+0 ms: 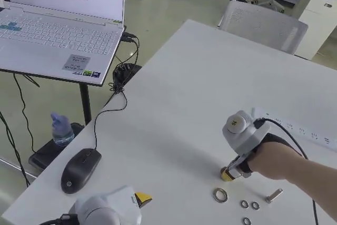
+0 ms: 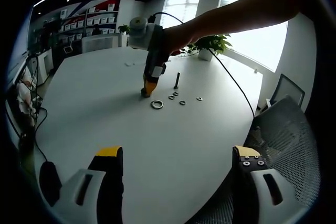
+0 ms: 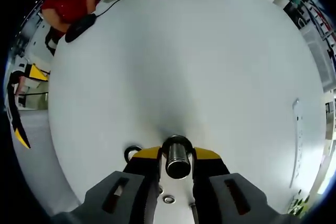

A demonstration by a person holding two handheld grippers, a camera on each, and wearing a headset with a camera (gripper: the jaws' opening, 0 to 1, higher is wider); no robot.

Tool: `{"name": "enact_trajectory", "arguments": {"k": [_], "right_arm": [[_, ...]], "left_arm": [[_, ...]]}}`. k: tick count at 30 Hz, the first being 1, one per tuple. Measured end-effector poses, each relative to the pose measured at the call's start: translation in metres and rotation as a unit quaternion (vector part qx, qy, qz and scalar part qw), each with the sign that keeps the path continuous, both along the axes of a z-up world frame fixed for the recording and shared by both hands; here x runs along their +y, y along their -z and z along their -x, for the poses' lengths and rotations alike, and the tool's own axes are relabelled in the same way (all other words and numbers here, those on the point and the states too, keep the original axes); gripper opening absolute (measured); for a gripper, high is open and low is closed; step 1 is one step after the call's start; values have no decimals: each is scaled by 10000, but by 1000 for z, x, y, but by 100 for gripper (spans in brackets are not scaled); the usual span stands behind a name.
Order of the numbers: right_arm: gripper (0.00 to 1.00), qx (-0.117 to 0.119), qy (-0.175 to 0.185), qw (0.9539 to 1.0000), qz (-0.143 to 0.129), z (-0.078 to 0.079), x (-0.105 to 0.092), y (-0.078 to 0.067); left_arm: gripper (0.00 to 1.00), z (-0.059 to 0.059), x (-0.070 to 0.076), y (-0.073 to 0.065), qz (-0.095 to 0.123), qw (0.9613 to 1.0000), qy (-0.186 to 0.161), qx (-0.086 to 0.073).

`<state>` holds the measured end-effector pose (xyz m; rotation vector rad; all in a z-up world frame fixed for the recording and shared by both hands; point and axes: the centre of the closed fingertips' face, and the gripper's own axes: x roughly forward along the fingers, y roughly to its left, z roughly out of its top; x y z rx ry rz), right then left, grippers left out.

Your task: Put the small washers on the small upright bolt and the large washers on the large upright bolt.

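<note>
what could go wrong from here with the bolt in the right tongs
1. The large bolt, clamped in the right tongs down on the table, may topple if released off plumb.
2. The large washer lies close by the tongs' tip; a sideways pull-out could knock it.
3. The small bolt and small washers sit near the hand; a sweep might scatter them.

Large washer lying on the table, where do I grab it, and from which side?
Probably from straight above: the large washer lies flat on the table, so pinch its ring, one jaw in the hole, one outside.
</note>
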<state>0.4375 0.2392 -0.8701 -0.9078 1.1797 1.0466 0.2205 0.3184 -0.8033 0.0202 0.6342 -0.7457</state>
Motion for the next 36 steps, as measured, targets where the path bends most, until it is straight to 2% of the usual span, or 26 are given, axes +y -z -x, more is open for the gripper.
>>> {"name": "enact_trajectory", "arguments": {"k": [14,17,19,21,24,33,36], "right_arm": [[24,59,38,10000,-42,2,0,-1],[25,24,-70,10000,-31,3,1,0],[29,59,-78,10000,-5,5,1,1],[33,-109,-159,9998,-112,1,6,-3],[40,-152,-140,9996,-178,-2,10,-7],[40,-77,-237,9997,-18,1,4,-4],[39,-38,-165,9998,-102,1,5,-9]], "left_arm": [[85,2,0,-7,-19,10000,0,-59],[85,3,-1,-6,-34,10000,22,-61],[85,3,0,-7,-34,10000,5,-64],[85,3,0,-7,-14,10000,-4,-63],[85,4,0,-6,-13,10000,-5,-60],[85,6,1,-6,-29,10000,7,-50],[85,7,1,-6,-21,10000,7,-42]]}}
